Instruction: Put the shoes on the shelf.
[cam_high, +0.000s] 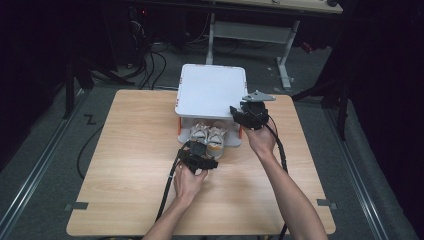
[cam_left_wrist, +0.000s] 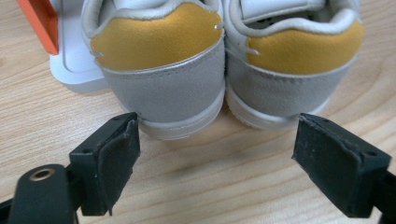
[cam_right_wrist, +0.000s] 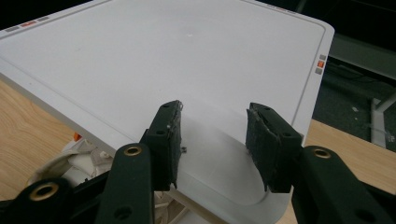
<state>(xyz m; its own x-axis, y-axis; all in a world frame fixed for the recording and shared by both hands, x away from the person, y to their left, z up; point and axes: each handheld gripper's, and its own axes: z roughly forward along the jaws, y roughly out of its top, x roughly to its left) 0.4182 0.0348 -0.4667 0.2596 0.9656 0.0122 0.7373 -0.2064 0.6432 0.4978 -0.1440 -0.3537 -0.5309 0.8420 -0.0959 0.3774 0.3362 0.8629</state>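
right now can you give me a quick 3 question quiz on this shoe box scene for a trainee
1. True or false: the left gripper has its pads clamped on a shoe heel.
2. Which part of the pair of shoes faces the left gripper? A) toes B) heels C) soles
3. Fill in: the right gripper is at the near right corner of the white ____ of the shoe box.

Key
1. False: the jaws stand open on either side of the heels, with the pads not pressing on them.
2. B: the grey and yellow heels point at it.
3. lid: it is raised over the shoes, and whether the pads actually pinch its edge cannot be told.
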